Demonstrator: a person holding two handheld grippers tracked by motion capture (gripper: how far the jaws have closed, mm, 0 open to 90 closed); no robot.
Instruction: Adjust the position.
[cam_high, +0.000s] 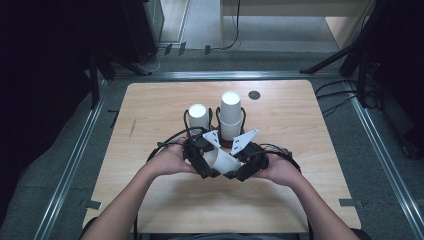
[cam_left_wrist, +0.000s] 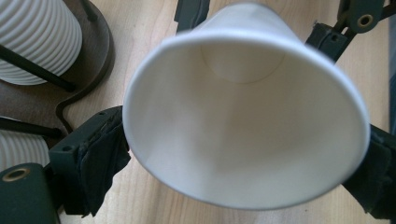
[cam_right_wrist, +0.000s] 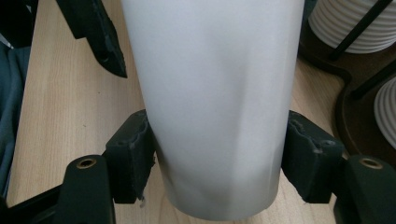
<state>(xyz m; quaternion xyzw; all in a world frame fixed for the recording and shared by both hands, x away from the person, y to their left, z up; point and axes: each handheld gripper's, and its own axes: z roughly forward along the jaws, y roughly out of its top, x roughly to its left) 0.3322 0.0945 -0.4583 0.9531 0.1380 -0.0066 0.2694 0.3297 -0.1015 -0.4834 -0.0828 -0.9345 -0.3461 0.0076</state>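
The white paper cup (cam_high: 221, 160) lay on its side just above the wooden worktop (cam_high: 150, 115), between both tools. The right tool (cam_right_wrist: 217, 154) pressed its pads on the cup's narrow end. The left tool (cam_left_wrist: 243, 154) stood wide around the rim, and I cannot tell if its pads pressed.

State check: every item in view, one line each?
Paper cup: lying sideways between both grippers, above the table.
Left hand-held gripper: pads at the cup's rim; grip not certain.
Right hand-held gripper: pads pressed on the cup's narrow end, wall dented.
Short cup stack: upside down in its holder.
Tall cup stack: upside down in its holder.
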